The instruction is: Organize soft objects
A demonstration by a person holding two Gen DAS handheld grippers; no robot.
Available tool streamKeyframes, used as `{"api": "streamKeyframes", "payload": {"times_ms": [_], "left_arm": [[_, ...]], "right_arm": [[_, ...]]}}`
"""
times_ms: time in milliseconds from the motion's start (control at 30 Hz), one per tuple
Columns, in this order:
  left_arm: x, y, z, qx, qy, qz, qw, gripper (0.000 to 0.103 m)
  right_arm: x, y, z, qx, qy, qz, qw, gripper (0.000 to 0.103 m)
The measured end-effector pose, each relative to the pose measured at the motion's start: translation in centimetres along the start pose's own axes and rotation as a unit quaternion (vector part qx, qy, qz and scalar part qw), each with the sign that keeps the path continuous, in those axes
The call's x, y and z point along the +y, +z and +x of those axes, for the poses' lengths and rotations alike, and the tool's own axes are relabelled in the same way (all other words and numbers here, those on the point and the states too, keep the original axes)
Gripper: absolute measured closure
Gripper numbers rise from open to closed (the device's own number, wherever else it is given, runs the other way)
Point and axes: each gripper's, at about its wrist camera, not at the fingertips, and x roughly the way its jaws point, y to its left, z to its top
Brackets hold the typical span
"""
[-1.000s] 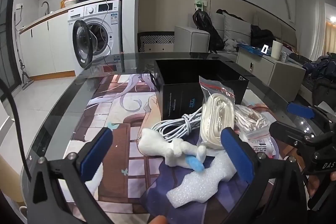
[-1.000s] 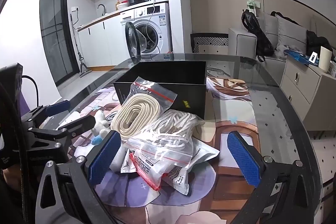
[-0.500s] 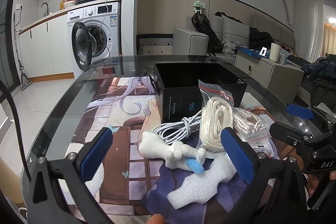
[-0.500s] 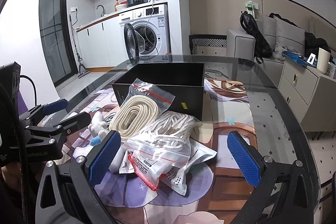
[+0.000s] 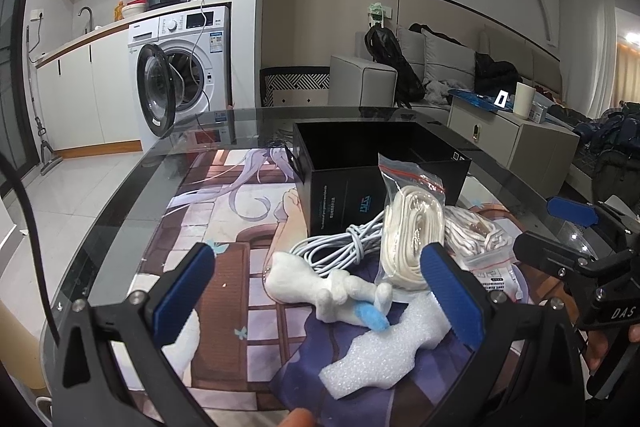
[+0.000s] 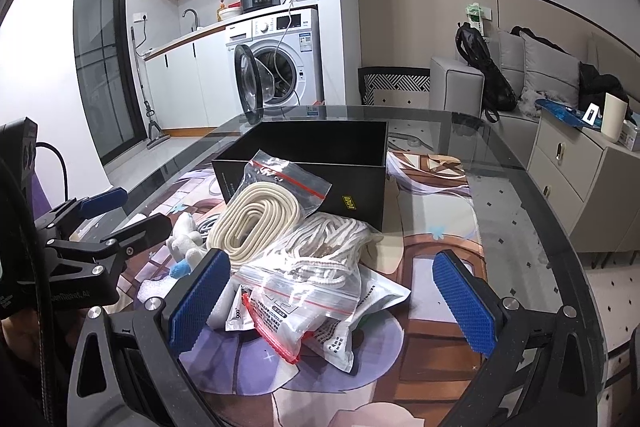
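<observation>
A pile of soft items lies before an open black box [image 5: 376, 163] [image 6: 320, 155]. It holds a bagged cream rope coil [image 5: 412, 235] [image 6: 260, 215], a bagged white cord bundle [image 5: 476, 235] [image 6: 320, 255], a loose white cable [image 5: 340, 243], a white plush toy [image 5: 320, 283] [image 6: 186, 235] with a blue tip, and a white foam piece [image 5: 384, 351]. My left gripper [image 5: 316, 295] is open, hovering just above the plush and foam. My right gripper [image 6: 332, 299] is open, over the bagged cords and printed pouches [image 6: 344, 323].
The glass table [image 5: 120, 211] carries a printed mat [image 5: 224, 227] [image 6: 432, 227]. A washing machine [image 5: 180, 67] with its door open stands beyond the far edge. A sofa [image 6: 520, 67] and a grey cabinet [image 6: 580, 179] are to the right.
Both views show the pile slightly farther and lower than a second ago, so both grippers have drawn back or lifted a little. Their jaws stay open and nothing on the table has moved.
</observation>
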Motion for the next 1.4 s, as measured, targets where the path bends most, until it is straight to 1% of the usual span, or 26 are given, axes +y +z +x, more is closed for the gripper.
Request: {"api": "streamKeyframes", "payload": {"times_ms": [667,900,1000,1100,1167,1267,1400], "left_arm": [[0.1,0.2,-0.3,-0.002,-0.005,0.003,1.0,0.0],[0.6,0.5,0.0,0.002,0.0,0.005,1.0,0.0],[0.9,0.7,0.1,-0.004,0.006,0.006,0.9999,0.0],[1.0,1.1,0.4,-0.006,0.014,0.012,0.9998,0.0],[1.1,1.3,0.6,-0.009,0.015,0.016,0.9997,0.0],[1.1,1.8,0.8,-0.009,0.008,0.017,0.9998,0.0],[0.6,2.2,1.5,0.002,-0.004,0.031,0.9995,0.0]], "right_arm": [[0.1,-0.1,0.2,0.003,-0.006,-0.003,1.0,0.0],[0.1,0.0,0.4,0.006,-0.007,-0.001,1.0,0.0],[0.1,0.0,0.4,0.005,-0.007,-0.001,1.0,0.0],[0.0,0.3,0.3,-0.006,0.008,0.006,1.0,0.0],[0.1,0.5,0.3,-0.008,0.009,0.007,1.0,0.0],[0.2,1.1,0.5,-0.011,0.002,0.004,1.0,0.0],[0.1,1.5,0.8,-0.012,0.013,0.012,1.0,0.0]]}}
